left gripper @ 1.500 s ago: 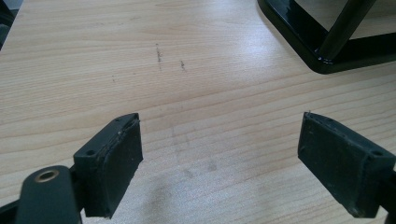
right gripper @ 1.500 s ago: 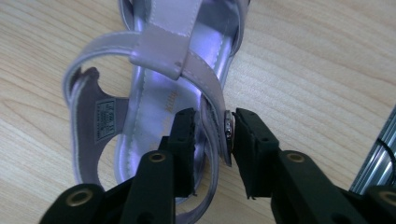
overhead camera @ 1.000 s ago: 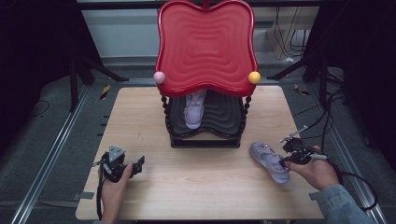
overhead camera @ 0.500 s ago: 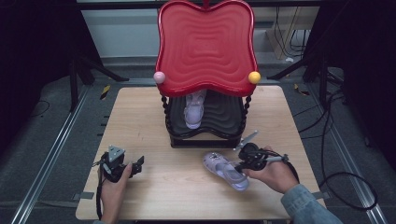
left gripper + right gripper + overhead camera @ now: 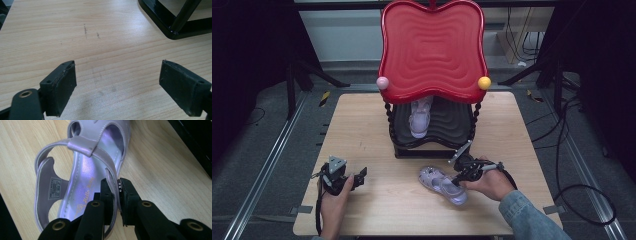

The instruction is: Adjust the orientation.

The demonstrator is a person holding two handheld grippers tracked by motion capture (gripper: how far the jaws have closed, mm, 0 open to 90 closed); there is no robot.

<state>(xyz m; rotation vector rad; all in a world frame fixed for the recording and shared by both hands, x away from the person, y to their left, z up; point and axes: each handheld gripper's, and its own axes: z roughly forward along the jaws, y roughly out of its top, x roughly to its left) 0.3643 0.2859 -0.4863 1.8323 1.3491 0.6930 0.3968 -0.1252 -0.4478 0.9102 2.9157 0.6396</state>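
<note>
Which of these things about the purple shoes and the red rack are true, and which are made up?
1. The right gripper pinches the side of a purple shoe. True.
2. The left gripper holds a shoe too. False: its jaws stand open over bare table.
3. Another shoe sits on the rack's lower shelf. True.
4. The rack's top is blue. False: it is red.
5. The held shoe lies on the rack. False: it is above the table.
</note>
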